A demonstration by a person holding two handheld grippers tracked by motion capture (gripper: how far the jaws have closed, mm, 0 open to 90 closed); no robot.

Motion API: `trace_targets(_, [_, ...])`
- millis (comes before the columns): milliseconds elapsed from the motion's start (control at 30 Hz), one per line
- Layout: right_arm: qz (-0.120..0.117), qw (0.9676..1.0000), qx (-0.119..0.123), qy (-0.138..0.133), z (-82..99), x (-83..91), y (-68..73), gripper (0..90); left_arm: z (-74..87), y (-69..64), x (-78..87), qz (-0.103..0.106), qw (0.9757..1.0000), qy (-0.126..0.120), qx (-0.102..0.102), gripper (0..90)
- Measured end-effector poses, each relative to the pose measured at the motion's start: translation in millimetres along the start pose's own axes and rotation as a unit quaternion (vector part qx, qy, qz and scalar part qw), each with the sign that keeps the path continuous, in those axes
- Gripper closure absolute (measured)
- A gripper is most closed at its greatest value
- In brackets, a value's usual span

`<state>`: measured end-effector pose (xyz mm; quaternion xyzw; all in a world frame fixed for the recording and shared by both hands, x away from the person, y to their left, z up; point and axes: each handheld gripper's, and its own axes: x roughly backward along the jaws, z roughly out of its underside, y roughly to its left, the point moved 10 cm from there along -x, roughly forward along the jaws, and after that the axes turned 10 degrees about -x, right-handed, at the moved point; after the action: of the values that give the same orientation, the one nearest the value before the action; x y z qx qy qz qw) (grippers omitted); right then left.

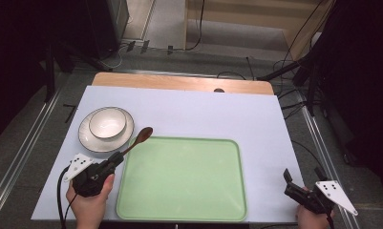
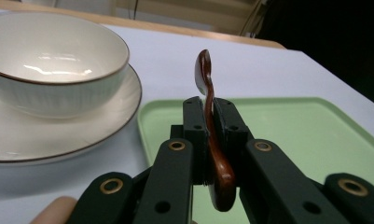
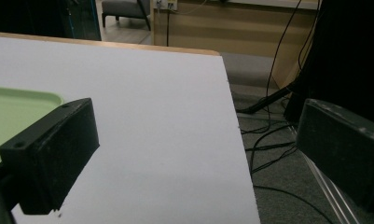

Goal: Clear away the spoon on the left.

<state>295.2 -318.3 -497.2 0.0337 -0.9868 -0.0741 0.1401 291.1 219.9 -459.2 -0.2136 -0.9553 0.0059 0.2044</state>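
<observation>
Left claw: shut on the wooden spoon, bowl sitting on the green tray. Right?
One thing is off: the bowl sits on the plate, beside the green tray, as the high view shows. The left claw is shut on the wooden spoon.

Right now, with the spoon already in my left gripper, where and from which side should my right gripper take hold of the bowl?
Grip the bowl by its rim, on the right side nearest the right gripper. It sits upright and empty on the plate; one jaw fits inside, one outside. The left gripper and its spoon crowd the near side.
</observation>
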Motion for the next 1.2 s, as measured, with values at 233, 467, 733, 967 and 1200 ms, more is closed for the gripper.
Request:
trace_targets(233, [0.000, 1.0000, 0.000, 0.000, 0.0, -0.1, 0.1, 0.0, 10.3, -8.8, -11.0, 0.006, 0.9999, 0.011, 0.001, 85.2])
trace_targets(467, [0.000, 1.0000, -0.001, 0.001, -0.1, 0.2, 0.3, 0.0, 24.4, -14.9, -23.3, 0.015, 0.9991, 0.038, 0.001, 85.2])
trace_targets(733, [0.000, 1.0000, -0.004, 0.000, -0.6, 1.0, -0.8, 0.0, 31.7, -15.4, -26.6, 0.010, 0.9985, 0.053, 0.012, 85.0])
trace_targets(967, [0.002, 1.0000, -0.004, -0.001, -0.6, 1.3, -1.8, 0.0, 42.9, -13.0, -27.4, 0.016, 0.9960, 0.087, 0.016, 73.5])
trace_targets(1200, [0.003, 1.0000, -0.009, 0.000, 0.1, 1.4, -3.1, 0.0, 37.7, -9.0, -25.9, 0.036, 0.9960, 0.080, 0.015, 57.4])
